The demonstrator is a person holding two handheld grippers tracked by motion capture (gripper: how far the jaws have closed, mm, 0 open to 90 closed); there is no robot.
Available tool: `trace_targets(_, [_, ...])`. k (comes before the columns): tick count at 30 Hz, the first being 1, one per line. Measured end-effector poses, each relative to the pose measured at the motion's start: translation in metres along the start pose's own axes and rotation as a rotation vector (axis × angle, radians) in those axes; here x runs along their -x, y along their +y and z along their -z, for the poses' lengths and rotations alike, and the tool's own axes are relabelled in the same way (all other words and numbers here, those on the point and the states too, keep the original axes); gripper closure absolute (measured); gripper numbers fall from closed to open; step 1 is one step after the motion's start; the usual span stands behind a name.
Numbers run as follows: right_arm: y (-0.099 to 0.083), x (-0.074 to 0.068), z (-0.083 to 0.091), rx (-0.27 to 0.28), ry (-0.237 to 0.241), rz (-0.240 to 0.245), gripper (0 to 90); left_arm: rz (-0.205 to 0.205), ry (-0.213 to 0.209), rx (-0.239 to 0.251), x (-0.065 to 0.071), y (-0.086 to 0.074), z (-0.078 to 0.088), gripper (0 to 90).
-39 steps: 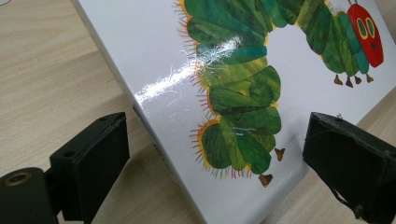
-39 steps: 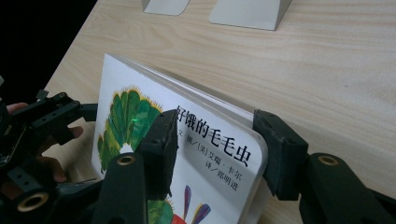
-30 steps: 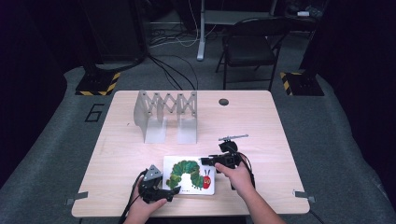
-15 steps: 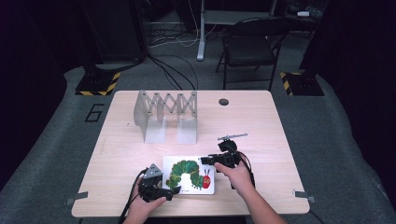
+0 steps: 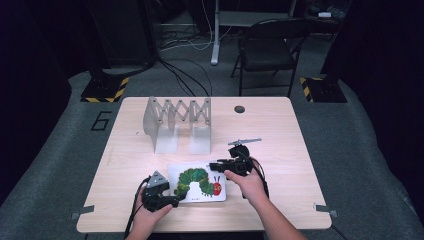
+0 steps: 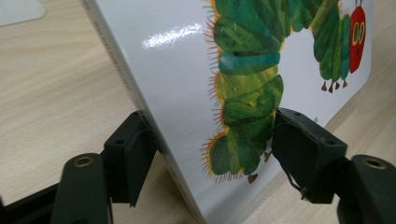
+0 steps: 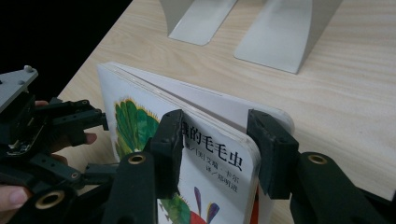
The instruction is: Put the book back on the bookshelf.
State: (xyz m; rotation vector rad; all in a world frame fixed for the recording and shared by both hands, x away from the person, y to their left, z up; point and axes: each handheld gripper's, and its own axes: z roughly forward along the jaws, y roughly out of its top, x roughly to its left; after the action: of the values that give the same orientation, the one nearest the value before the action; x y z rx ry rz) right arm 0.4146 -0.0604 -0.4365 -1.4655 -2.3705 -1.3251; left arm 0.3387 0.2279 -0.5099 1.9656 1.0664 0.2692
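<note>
Book (image 5: 197, 184): white board picture book, green caterpillar with a red head on the glossy cover, black Chinese characters beneath; thick pages, rounded corners. It lies on the bench (image 5: 280, 130) between the two sets of jaws, its head end lifted by the right pair so the cover tilts.

Bench: pale wood grain, carrying a grey accordion book rack (image 5: 179, 122) well beyond the jaws and standing without a book.

Right gripper (image 7: 217, 154): jaws clamped across the book's thickness at the head-end edge, one pad on the cover, one on the back.

Left gripper (image 6: 212, 154): jaws have just been closing, astride the tail-end corner; one pad touches the cover, the other sits against the page edge, though a firm squeeze cannot be told.

Progress, as judged: pickup is under way; the book is seized at one end. Left to do: securing the second hold, lifting, and standing the book in the rack.
</note>
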Motion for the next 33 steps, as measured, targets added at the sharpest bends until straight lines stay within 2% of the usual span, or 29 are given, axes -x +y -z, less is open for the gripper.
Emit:
trace_targets(1, [0.001,-0.002,0.0,0.005,0.002,0.01,56.5,0.013,0.004,0.007,0.0,0.0,0.001,33.6])
trace_targets(2, [0.002,-0.003,0.001,0.009,-0.002,0.023,56.3,-0.002,0.013,0.009,-0.001,0.001,0.002,35.0])
trace_targets(4, [0.003,-0.006,0.001,0.022,-0.002,0.046,55.6,-0.007,0.024,0.019,-0.002,0.001,0.003,37.7])
trace_targets(13, [0.005,-0.011,0.004,0.04,0.021,0.053,50.4,-0.032,0.063,0.042,-0.002,0.003,0.009,45.2])
trace_targets(20, [0.004,-0.012,0.005,0.032,0.041,0.048,45.4,-0.056,0.088,0.054,0.0,0.003,0.011,49.6])
trace_targets(25, [0.003,-0.011,0.008,0.036,0.042,0.051,41.0,-0.105,0.089,0.046,0.006,0.001,0.013,53.8])
trace_targets(28, [0.001,-0.006,0.011,0.042,0.057,0.051,39.9,-0.116,0.081,0.05,0.011,0.0,0.013,56.1])
trace_targets(29, [0.0,-0.005,0.012,0.046,0.064,0.051,39.8,-0.138,0.088,0.053,0.011,0.0,0.012,56.5])
trace_targets(32, [-0.003,-0.002,0.015,0.052,0.072,0.051,39.1,-0.154,0.086,0.049,0.016,-0.002,0.013,57.9])
trace_targets(33, [-0.004,-0.001,0.016,0.054,0.073,0.053,38.9,-0.172,0.089,0.045,0.018,-0.002,0.013,58.2])
